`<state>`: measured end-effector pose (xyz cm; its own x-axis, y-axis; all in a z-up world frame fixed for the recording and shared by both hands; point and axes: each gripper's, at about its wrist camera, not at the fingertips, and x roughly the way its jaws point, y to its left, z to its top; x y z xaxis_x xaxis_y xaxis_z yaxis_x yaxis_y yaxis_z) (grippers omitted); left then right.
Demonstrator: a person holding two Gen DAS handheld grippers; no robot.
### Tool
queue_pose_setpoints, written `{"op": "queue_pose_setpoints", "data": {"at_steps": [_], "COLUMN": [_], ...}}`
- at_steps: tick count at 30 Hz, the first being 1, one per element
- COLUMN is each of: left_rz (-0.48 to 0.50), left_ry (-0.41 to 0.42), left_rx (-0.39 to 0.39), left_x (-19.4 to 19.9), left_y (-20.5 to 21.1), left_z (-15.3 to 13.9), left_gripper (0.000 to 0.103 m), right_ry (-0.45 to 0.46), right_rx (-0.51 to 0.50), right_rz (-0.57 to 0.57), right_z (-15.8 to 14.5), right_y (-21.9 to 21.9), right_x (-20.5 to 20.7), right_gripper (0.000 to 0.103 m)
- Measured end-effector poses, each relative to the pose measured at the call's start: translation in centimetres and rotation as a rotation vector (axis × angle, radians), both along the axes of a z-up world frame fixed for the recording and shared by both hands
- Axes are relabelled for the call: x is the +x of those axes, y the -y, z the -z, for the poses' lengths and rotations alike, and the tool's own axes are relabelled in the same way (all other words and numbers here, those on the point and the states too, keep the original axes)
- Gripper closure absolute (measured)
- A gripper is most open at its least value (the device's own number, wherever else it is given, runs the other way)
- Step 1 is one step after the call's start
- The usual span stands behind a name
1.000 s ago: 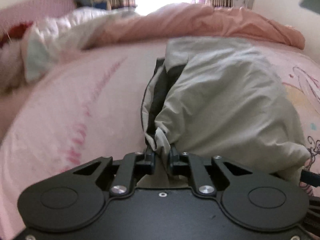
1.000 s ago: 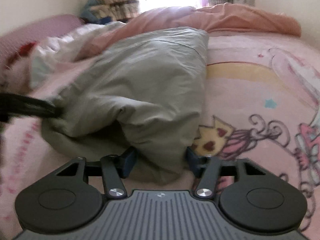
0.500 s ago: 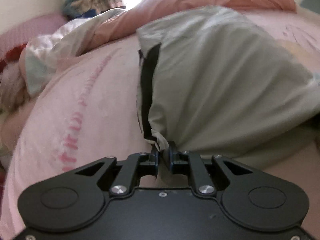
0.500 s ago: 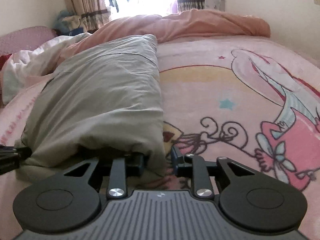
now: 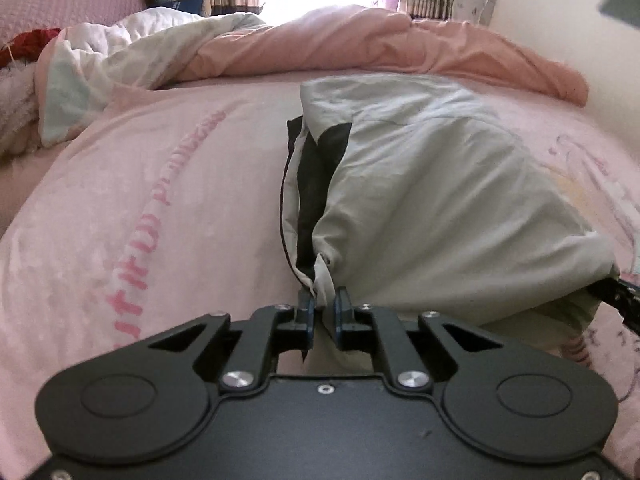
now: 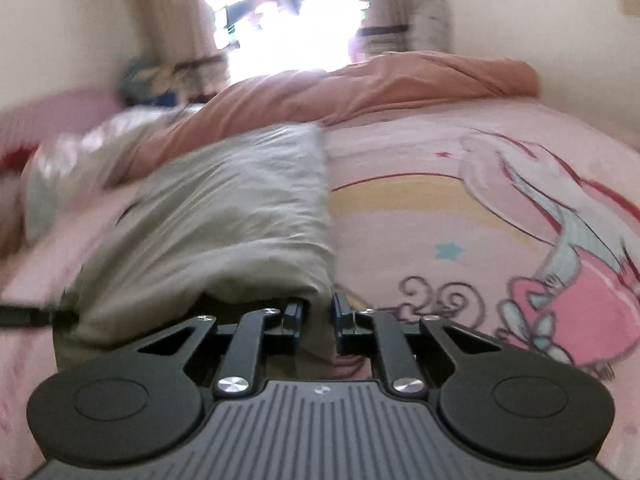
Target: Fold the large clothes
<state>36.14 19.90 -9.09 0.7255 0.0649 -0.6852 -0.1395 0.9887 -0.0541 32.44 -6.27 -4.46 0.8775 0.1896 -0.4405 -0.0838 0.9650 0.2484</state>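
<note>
One pale grey-green cloth garment with a black inner lining (image 5: 432,184) lies on the bed covered by a pink cartoon-print blanket (image 5: 152,208). I count two grippers and one garment. My left gripper (image 5: 323,307) has its fingers (image 5: 306,312) nearly together, pinching a bunched near corner of the garment; a fold of pale cloth sits right between them. The rest of the garment spreads away from that corner toward the far side of the bed, with the black lining showing along its left edge.

My right gripper (image 6: 318,312) has its fingers (image 6: 342,314) narrowly apart with the garment's (image 6: 224,224) other near corner hanging down between them; they look closed on the cloth, though this view is motion-blurred. The garment lies to the left of and ahead of those fingers, its right edge running straight away from them. The right gripper's tip (image 5: 624,300) shows at the garment's right near corner in the left wrist view.

One rumpled salmon-pink quilt (image 5: 400,48) is piled along the far side of the bed, and one white crumpled duvet (image 5: 120,48) sits at far left. The bright window with striped curtains (image 6: 288,20) is behind.
</note>
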Motion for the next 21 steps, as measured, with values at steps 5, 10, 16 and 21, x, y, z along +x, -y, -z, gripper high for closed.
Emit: {"op": "queue_pose_setpoints", "data": {"at_steps": [5, 10, 16, 21], "left_rz": [0.03, 0.004, -0.094, -0.145], "left_ry": [-0.095, -0.088, 0.154, 0.174], "left_rx": [0.049, 0.025, -0.081, -0.014], "left_x": [0.9, -1.1, -1.5, 5.9], "left_y": [1.0, 0.7, 0.8, 2.7], "left_z": [3.8, 2.6, -3.8, -4.8], "left_gripper": [0.09, 0.09, 0.037, 0.036], "right_ry": [-0.082, -0.174, 0.051, 0.137], "right_rx": [0.034, 0.071, 0.296, 0.339], "right_rz": [0.038, 0.017, -0.029, -0.017], "right_z": [4.3, 1.6, -4.6, -6.0], "right_y": [2.2, 4.2, 7.5, 3.9], "right_x": [1.7, -0.7, -1.3, 7.2], "right_gripper": [0.085, 0.079, 0.079, 0.073]}}
